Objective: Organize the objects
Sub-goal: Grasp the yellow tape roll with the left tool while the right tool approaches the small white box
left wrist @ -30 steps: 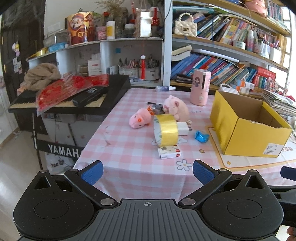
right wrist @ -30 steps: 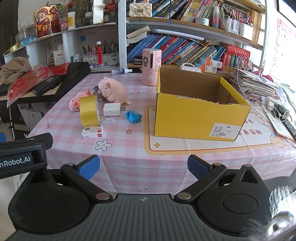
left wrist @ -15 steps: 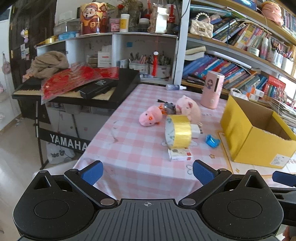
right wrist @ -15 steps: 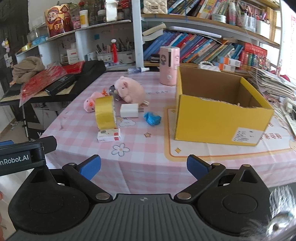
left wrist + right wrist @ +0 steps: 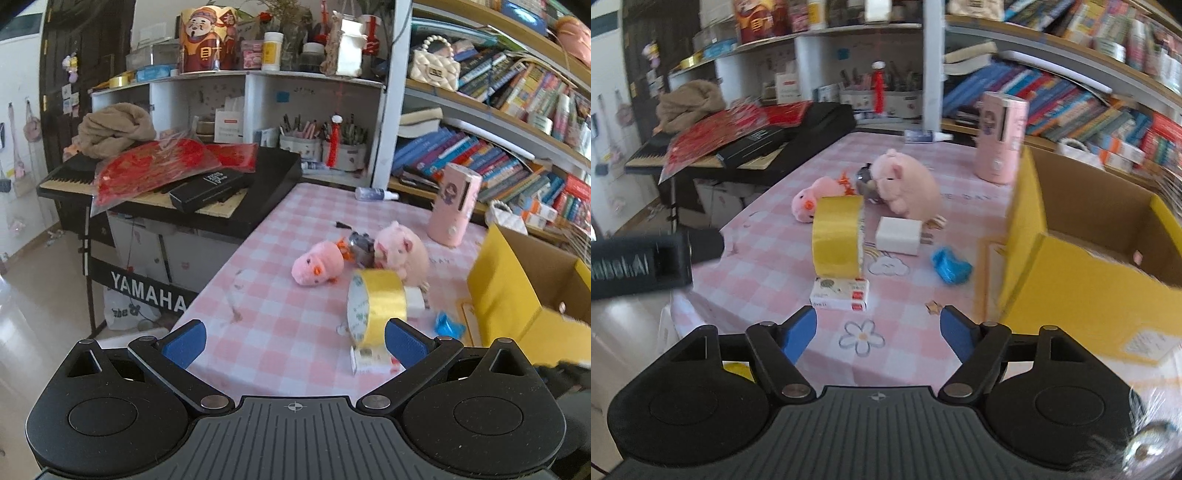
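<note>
A roll of yellow tape (image 5: 837, 236) stands on edge on the pink checked table (image 5: 908, 291), also in the left wrist view (image 5: 377, 308). In front of it lies a small white box (image 5: 839, 294). Behind are a white charger (image 5: 898, 235), a blue wrapper (image 5: 950, 266), a large pink plush pig (image 5: 908, 187) and a small pink plush (image 5: 809, 198). An open yellow cardboard box (image 5: 1082, 266) stands at the right. My right gripper (image 5: 878, 334) is open and empty, just short of the white box. My left gripper (image 5: 294, 343) is open and empty at the table's near edge.
A pink cylinder device (image 5: 999, 137) stands at the back of the table. A black Yamaha keyboard (image 5: 192, 192) piled with red packets stands left of the table. Bookshelves (image 5: 509, 140) line the back wall. The left gripper's body (image 5: 646, 262) shows in the right wrist view.
Both grippers have moved forward and closer to the table; the objects look larger. The right gripper has swung left towards the tape and white box. Nothing was taken hold of.
</note>
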`<state>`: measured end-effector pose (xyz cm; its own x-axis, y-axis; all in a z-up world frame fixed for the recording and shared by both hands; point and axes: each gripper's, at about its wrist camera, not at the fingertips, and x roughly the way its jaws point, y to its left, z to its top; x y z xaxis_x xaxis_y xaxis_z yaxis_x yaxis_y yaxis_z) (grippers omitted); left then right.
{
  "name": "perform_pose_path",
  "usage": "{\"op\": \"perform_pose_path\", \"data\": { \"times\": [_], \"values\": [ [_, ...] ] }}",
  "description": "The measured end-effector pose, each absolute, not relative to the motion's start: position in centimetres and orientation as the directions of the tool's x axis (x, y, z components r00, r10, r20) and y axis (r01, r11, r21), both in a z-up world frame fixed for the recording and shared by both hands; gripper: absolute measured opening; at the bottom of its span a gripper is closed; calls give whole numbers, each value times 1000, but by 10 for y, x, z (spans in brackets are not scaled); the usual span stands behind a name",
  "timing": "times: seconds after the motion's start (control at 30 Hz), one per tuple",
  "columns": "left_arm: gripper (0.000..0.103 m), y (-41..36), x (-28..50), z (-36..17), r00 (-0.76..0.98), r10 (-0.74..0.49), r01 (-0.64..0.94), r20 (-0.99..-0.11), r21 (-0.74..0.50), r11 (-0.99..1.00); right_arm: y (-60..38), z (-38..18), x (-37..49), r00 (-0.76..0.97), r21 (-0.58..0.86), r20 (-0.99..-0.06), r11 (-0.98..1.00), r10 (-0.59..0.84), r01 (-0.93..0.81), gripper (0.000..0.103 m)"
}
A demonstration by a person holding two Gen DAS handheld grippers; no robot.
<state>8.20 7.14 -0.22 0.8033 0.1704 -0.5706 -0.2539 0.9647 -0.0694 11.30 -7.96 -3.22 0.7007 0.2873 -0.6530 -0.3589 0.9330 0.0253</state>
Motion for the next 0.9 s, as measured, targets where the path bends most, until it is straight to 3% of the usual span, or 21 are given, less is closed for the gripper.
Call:
{"op": "perform_pose_path", "data": {
  "times": [0.5,0.6,0.9],
  "values": [
    [103,75,121,3,749,273,-334,-603,11,942,-37,-97,186,583,87,-715,877,386,-473,63],
    [103,71,128,3,755,253,-309,-605,13,951,-33,-99,187,584,72,-706,861,400,-503,55],
    [101,49,174,-11,747,110,-186,-655,-47,981,-60,-89,190,536,66,-719,811,443,-582,54]
  ]
}}
